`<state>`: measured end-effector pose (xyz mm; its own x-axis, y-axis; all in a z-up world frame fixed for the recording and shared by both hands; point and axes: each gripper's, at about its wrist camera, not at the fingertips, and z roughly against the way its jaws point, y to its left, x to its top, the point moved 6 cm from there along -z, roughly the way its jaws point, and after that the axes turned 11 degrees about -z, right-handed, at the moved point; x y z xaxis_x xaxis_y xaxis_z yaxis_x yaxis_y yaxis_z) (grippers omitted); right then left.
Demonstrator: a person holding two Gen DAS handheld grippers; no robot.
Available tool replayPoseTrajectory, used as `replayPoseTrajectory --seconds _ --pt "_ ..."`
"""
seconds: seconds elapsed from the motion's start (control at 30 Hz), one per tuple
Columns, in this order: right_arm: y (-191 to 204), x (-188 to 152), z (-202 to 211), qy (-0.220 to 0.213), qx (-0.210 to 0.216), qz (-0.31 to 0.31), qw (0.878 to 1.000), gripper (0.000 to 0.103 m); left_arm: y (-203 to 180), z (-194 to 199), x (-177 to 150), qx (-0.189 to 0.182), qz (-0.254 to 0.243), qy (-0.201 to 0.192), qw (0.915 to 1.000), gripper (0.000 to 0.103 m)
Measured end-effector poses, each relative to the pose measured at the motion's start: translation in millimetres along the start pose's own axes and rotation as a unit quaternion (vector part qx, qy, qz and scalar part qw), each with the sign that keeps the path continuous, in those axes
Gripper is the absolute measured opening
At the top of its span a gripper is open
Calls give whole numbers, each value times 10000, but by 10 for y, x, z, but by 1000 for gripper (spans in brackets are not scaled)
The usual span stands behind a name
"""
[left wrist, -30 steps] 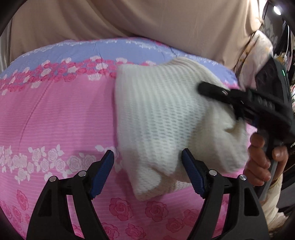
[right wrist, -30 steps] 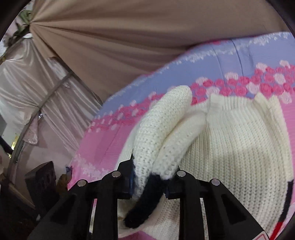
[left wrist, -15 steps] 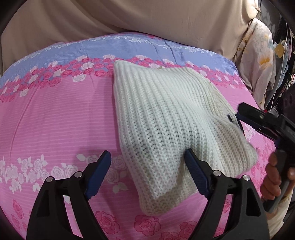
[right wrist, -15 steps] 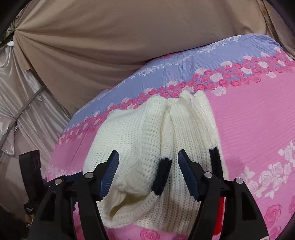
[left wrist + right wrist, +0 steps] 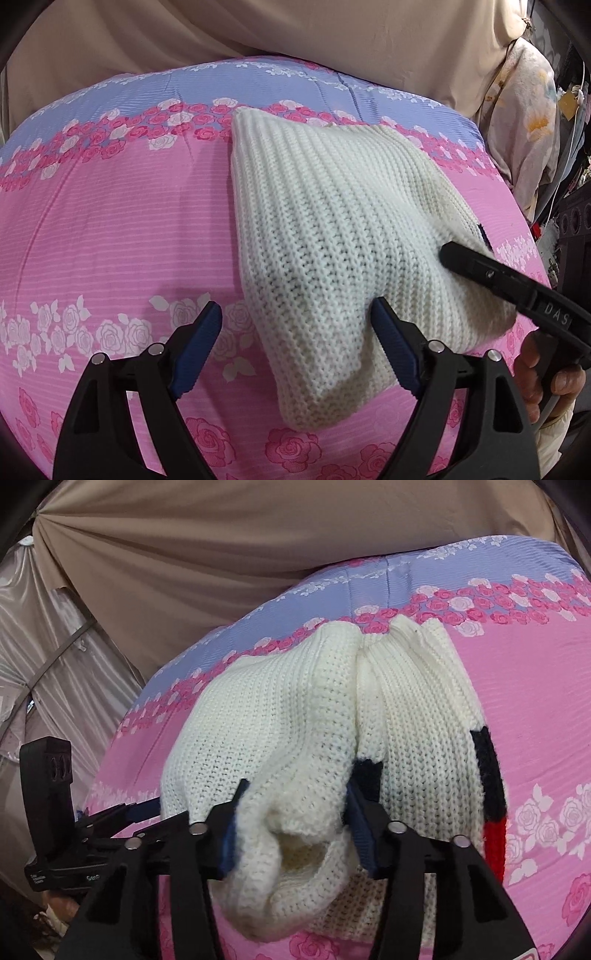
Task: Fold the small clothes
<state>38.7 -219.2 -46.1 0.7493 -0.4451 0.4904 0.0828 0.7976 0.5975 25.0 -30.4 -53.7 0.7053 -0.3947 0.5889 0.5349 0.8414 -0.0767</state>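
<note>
Your left hand-held gripper [image 5: 295,347] is spread wide, jaws released, straddling the near corner of the folded cream sweater [image 5: 343,236], which lies on the pink-and-lavender rose-print bedsheet [image 5: 110,229]. Your right hand-held gripper [image 5: 291,819] has its blue pads [image 5: 360,830] either side of a rolled fold of the sweater, touching it, but I can't tell if it's clenched. Readable writing: "DAS" on the right gripper's body in the left view; the black and red stripes [image 5: 489,794] carry no text.
</note>
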Motion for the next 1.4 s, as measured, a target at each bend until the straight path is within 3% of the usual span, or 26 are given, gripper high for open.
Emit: replayPoseTrajectory --seconds 0.1,0.23,0.27,0.43,0.5,0.57,0.7,0.77,0.83,0.93,1.0,1.07,1.17,1.23,1.3,1.4 --pt "13 47 130 -135 128 -80 9998 40 7 23 -23 -69 26 9 10000 81" --pt "-83 162 275 -489 -8 -420 9979 70 69 82 -61 -186 158 16 9997 81" --pt "-101 193 272 -481 -11 -468 9977 72 108 111 -71 -204 221 -1 9995 81" --pt "-137 178 -164 286 -222 -583 9976 76 335 269 -89 -89 520 -178 9984 81" --pt "-60 163 -333 405 -427 -473 9971 63 494 354 -94 79 666 -271 9974 81" --pt "189 211 -412 470 -552 -96 9973 30 693 456 -104 284 863 -369 9952 81" --pt "1295 267 -479 375 -211 1348 9899 25 1233 773 -155 902 1475 -688 9825 81" --pt "1887 147 -578 450 314 1907 9801 23 1486 940 -211 1269 1812 -830 9717 81" --pt "2227 -34 -786 745 710 2121 9718 22 1683 1075 -295 1587 2080 -904 9609 81" --pt "2357 -323 -1368 1414 728 2067 9654 22 1858 1187 -430 1836 2328 -906 9507 81" --pt "2349 -352 -1540 1687 809 1786 9660 21 1903 1199 -490 1849 2412 -860 9488 81" --pt "2369 -193 -1342 1523 1098 1613 9689 21 1903 1184 -504 1786 2397 -836 9506 81" --pt "2227 248 -680 880 1604 1237 9753 21 1753 1129 -370 1348 2266 -911 9603 81" --pt "1863 539 -104 199 1825 911 9788 21 1562 1098 -233 919 2063 -1029 9687 81" --pt "1236 696 252 -314 1403 487 9884 21 1299 1062 -56 509 1725 -1133 9771 81" --pt "58 597 204 -228 151 -554 9981 21 795 910 220 -21 1091 -1151 9873 81"
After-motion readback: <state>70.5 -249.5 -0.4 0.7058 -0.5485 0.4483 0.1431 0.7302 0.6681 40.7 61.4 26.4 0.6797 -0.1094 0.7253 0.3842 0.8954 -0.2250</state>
